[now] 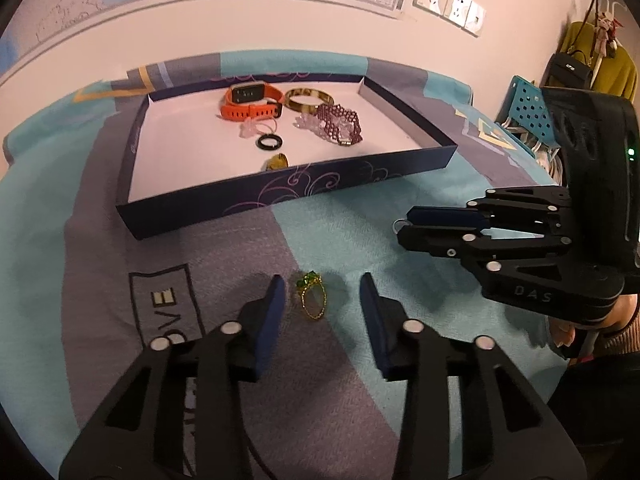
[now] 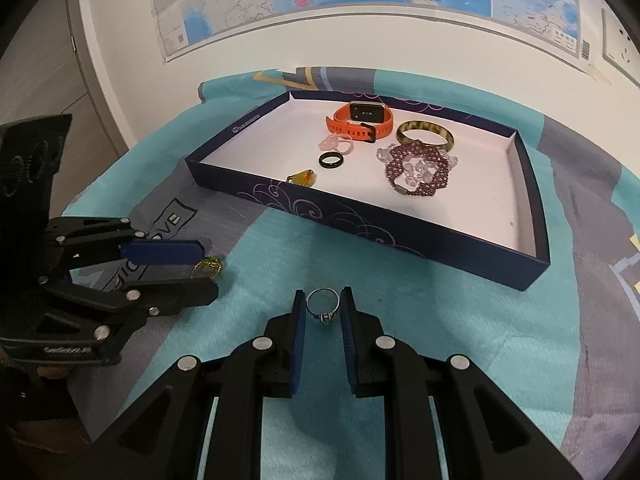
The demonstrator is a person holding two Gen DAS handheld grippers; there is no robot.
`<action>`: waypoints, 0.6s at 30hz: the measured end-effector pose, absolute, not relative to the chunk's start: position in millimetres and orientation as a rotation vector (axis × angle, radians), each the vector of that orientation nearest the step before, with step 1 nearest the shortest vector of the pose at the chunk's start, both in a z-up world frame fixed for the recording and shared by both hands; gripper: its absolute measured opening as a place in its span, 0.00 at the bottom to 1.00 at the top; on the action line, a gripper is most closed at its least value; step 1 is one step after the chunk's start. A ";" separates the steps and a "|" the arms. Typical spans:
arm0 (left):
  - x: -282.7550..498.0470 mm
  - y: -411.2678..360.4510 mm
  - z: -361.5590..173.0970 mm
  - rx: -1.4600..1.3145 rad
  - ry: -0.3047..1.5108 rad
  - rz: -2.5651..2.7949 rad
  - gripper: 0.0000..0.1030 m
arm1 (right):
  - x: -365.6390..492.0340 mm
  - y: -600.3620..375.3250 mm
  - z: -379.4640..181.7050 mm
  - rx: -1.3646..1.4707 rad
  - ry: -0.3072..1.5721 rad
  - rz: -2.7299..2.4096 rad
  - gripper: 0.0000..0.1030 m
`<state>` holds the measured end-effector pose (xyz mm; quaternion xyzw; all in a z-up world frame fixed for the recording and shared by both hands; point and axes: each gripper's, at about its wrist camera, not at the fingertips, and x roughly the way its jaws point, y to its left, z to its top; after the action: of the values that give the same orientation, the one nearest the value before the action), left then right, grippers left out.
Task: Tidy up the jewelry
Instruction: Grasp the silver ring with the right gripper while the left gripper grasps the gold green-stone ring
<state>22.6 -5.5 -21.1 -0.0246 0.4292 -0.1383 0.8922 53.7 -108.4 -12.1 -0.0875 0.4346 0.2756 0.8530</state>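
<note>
A gold ring with a green stone (image 1: 312,298) lies on the teal and grey cloth (image 1: 340,224). My left gripper (image 1: 322,294) straddles it, and a gap shows between each blue pad and the ring, so it is open. The right wrist view shows the same ring (image 2: 208,267) at the left gripper's (image 2: 206,270) tips. My right gripper (image 2: 322,300) is shut on a silver ring (image 2: 323,308), which stands upright between the pads just over the cloth. In the left wrist view that silver ring (image 1: 400,225) peeks out at the right gripper's (image 1: 406,226) tips.
A dark blue tray (image 1: 288,188) with a white floor sits behind, holding an orange watch (image 1: 250,104), a bangle (image 1: 310,100), a purple bead bracelet (image 1: 340,122), a black ring (image 1: 269,143) and small pink and amber pieces. A wall with maps stands beyond; a blue perforated basket (image 1: 528,108) is at right.
</note>
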 end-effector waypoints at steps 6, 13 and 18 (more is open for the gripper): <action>27.6 -3.9 -22.3 -0.052 0.904 -0.270 0.24 | 53.8 -110.9 -11.5 -0.163 0.915 0.593 0.15; 29.4 -4.1 -22.4 -0.043 0.902 -0.254 0.12 | 52.6 -112.7 -10.9 -0.154 0.912 0.595 0.15; 27.8 -2.3 -20.9 -0.054 0.893 -0.248 0.11 | 51.0 -114.5 -8.8 -0.147 0.904 0.597 0.15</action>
<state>27.8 -2.3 -20.9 -0.0260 0.4308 -0.1196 0.8941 51.0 -114.5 -8.8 -0.0700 0.4298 0.2836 0.8544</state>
